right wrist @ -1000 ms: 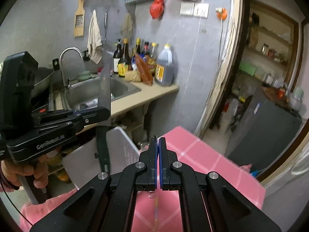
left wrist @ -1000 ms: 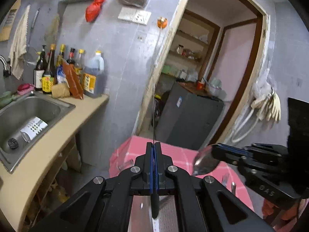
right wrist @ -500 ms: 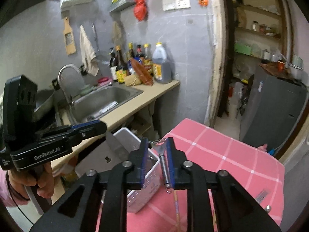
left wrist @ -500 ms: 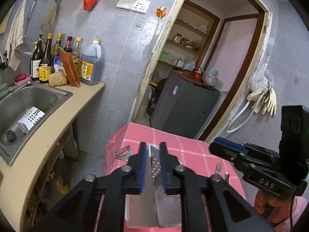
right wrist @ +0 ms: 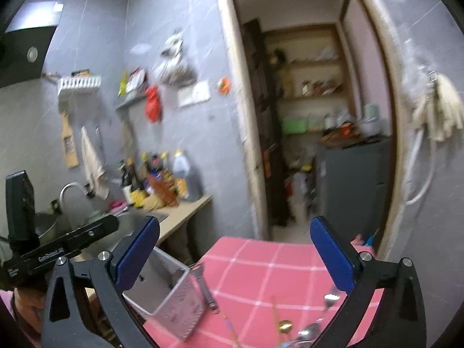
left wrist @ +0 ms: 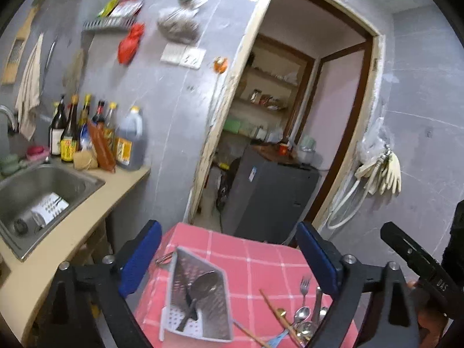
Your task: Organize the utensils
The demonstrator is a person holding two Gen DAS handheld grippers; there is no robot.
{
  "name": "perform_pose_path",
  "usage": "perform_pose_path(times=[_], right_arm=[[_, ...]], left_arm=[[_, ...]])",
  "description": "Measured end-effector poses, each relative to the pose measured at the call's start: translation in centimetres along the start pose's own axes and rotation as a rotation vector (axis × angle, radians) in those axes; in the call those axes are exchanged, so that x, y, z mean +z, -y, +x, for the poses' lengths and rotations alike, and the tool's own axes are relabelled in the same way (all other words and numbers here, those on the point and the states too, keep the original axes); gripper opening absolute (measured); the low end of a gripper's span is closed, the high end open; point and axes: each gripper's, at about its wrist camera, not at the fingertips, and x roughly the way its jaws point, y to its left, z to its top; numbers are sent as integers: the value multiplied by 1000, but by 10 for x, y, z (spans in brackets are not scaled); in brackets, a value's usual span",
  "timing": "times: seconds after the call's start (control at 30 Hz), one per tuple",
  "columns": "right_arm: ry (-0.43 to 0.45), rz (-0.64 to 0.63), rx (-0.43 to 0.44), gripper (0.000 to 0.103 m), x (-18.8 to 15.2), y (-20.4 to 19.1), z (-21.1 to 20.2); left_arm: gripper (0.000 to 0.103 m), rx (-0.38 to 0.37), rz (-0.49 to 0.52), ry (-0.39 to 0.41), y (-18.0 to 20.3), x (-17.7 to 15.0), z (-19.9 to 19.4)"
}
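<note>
Utensils [left wrist: 304,323] lie heaped at five o'clock on the pink worktop [left wrist: 255,264]; both tools, left [left wrist: 229,258] and right [right wrist: 235,258], have just sprung wide, empty; the basket [left wrist: 197,295] overhangs the edge, so a nudge could tip it

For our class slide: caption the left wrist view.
Open left gripper above white basket holding a spoon.

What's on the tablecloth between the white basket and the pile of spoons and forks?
In the left wrist view, only bare pink tablecloth separates the basket from the cutlery pile; the chopsticks lie at the pile's near edge.
</note>
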Motion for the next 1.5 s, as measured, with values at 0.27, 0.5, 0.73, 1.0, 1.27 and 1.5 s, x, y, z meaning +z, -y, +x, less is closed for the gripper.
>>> perform_pose_path(times=[0.27, 0.5, 0.73, 1.0, 1.27, 1.5], right_arm=[[11, 22, -128, 102, -9, 42, -48], [-108, 52, -205, 102, -38, 95, -60], [-227, 98, -215, 102, -73, 139, -50], [-376, 150, -142, 102, -119, 170, -12], [-499, 197, -35, 94, -164, 179, 41], [-573, 208, 16, 56, -187, 181, 79]], left_arm=[[103, -61, 57, -10, 54, -20, 0], [103, -101, 104, -125, 89, -56, 25], [103, -82, 122, -250, 108, -95, 56], [103, 22, 74, -410, 96, -138, 88], [103, 125, -48, -548, 72, -174, 122], [103, 132, -168, -635, 49, -195, 143]])
